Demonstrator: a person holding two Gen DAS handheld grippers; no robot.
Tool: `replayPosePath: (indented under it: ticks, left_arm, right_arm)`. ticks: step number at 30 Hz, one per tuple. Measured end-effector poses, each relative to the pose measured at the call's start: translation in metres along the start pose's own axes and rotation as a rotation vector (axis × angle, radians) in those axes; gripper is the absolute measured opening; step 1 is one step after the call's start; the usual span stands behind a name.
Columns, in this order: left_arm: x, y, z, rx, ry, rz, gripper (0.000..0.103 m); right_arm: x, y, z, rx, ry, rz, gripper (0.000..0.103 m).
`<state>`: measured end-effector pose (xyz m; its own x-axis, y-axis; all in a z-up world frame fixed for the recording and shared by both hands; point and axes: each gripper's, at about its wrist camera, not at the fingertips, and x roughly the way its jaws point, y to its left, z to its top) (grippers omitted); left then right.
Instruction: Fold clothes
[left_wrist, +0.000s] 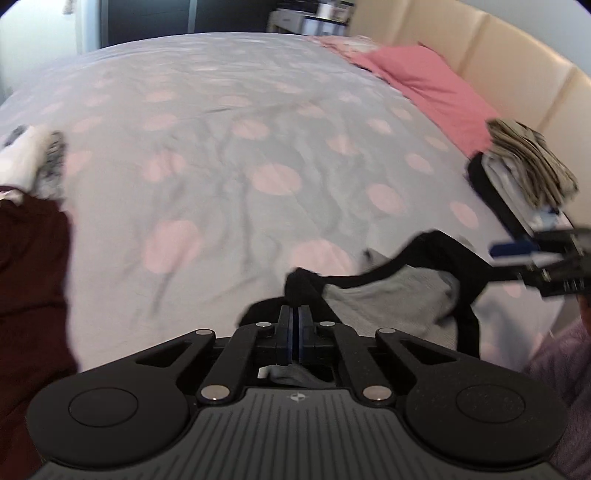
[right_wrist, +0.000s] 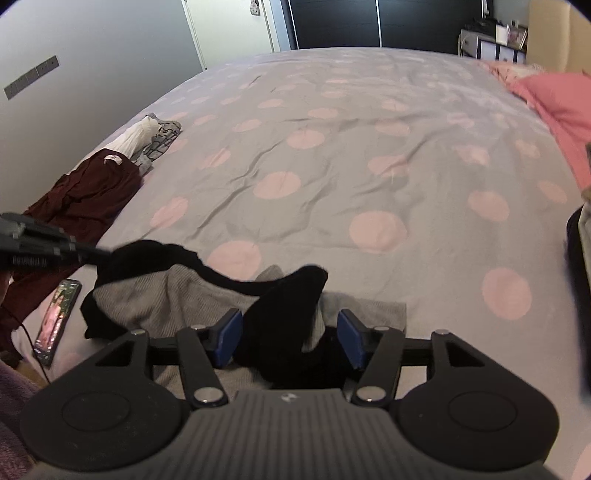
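Observation:
A grey ribbed garment with black parts (left_wrist: 388, 295) lies bunched on the near edge of the bed. My left gripper (left_wrist: 294, 312) is shut on a black fold of it and holds that fold a little off the cover. In the right wrist view the same gripper (right_wrist: 98, 253) comes in from the left, pinching the black edge. My right gripper (right_wrist: 290, 330) is open, its blue pads (right_wrist: 229, 332) apart on either side of a raised black fold of the garment (right_wrist: 155, 295). The left wrist view shows the right gripper (left_wrist: 517, 258) at the right, beside the garment's other end.
The bed has a grey cover with pink dots (right_wrist: 332, 166). A dark red garment (right_wrist: 85, 192) and white and patterned clothes (right_wrist: 147, 136) lie at the left edge, with a phone (right_wrist: 57, 314) nearer. At the right are a pink pillow (left_wrist: 424, 85) and a stack of folded clothes (left_wrist: 528, 162).

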<state>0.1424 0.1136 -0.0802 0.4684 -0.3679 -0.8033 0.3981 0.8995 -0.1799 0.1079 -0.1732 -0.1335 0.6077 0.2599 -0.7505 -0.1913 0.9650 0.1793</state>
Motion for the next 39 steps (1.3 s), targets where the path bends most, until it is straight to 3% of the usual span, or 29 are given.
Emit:
replayPosePath:
  ticks: [6, 8, 9, 11, 12, 13, 16, 19, 20, 22, 23, 25, 27, 28, 30, 31, 34, 39]
  left_arm:
    - [-0.006, 0.013, 0.002, -0.034, -0.001, 0.019, 0.000]
    - [-0.004, 0.017, 0.001, -0.038, 0.026, 0.006, 0.001]
    - [-0.003, 0.019, 0.000, -0.041, 0.033, 0.009, 0.006]
    - [-0.003, 0.023, -0.002, -0.059, 0.023, 0.009, 0.029]
    - [-0.002, 0.026, -0.003, -0.078, 0.011, 0.000, 0.048]
    - [-0.001, 0.027, -0.003, -0.095, 0.001, -0.019, 0.055]
    - [0.007, 0.031, -0.001, -0.149, -0.001, -0.100, 0.055]
    - [0.024, 0.029, 0.002, -0.166, 0.036, -0.108, 0.052]
    - [0.031, 0.028, 0.002, -0.169, 0.050, -0.103, 0.048]
    - [0.043, 0.029, 0.001, -0.192, 0.084, -0.115, 0.023]
    - [0.046, 0.030, 0.000, -0.207, 0.090, -0.118, 0.022]
    - [0.047, 0.031, -0.001, -0.214, 0.084, -0.116, 0.010]
    - [0.042, 0.028, 0.000, -0.200, 0.065, -0.106, 0.006]
    - [0.038, 0.026, 0.001, -0.190, 0.050, -0.099, 0.005]
    - [0.026, 0.022, 0.005, -0.175, -0.002, -0.088, 0.005]
    - [0.018, 0.021, 0.008, -0.173, -0.033, -0.080, 0.004]
    - [-0.012, 0.019, 0.019, -0.174, -0.144, -0.052, 0.004]
    - [-0.074, 0.014, 0.035, -0.183, -0.380, -0.028, 0.003]
  right_arm:
    - [0.011, -0.001, -0.006, 0.004, 0.042, 0.032, 0.054]
    - [0.016, -0.003, -0.007, 0.017, 0.070, 0.046, 0.020]
    - [0.016, -0.005, -0.007, 0.025, 0.078, 0.047, 0.017]
    - [0.017, -0.008, -0.008, 0.041, 0.091, 0.048, 0.015]
    - [0.016, -0.010, -0.009, 0.048, 0.092, 0.048, 0.015]
    - [0.016, -0.012, -0.009, 0.054, 0.093, 0.048, 0.015]
    - [0.014, -0.016, -0.011, 0.074, 0.097, 0.047, 0.016]
    - [0.010, -0.019, -0.011, 0.085, 0.086, 0.048, 0.024]
    - [0.007, -0.018, -0.010, 0.079, 0.071, 0.049, 0.029]
    - [0.001, -0.014, -0.007, 0.061, 0.039, 0.053, 0.044]
    - [-0.002, -0.012, -0.005, 0.052, 0.022, 0.058, 0.048]
    - [-0.004, -0.009, -0.001, 0.035, 0.005, 0.068, 0.048]
    - [0.000, -0.008, 0.001, 0.028, 0.021, 0.062, 0.048]
    - [0.003, -0.008, 0.001, 0.028, 0.037, 0.060, 0.047]
    - [0.009, -0.008, -0.002, 0.033, 0.082, 0.065, 0.033]
    - [0.011, -0.009, -0.003, 0.037, 0.097, 0.071, 0.009]
    - [0.004, -0.014, -0.001, 0.050, 0.071, 0.056, 0.010]
    - [-0.030, -0.023, 0.018, 0.036, -0.077, -0.011, 0.005]
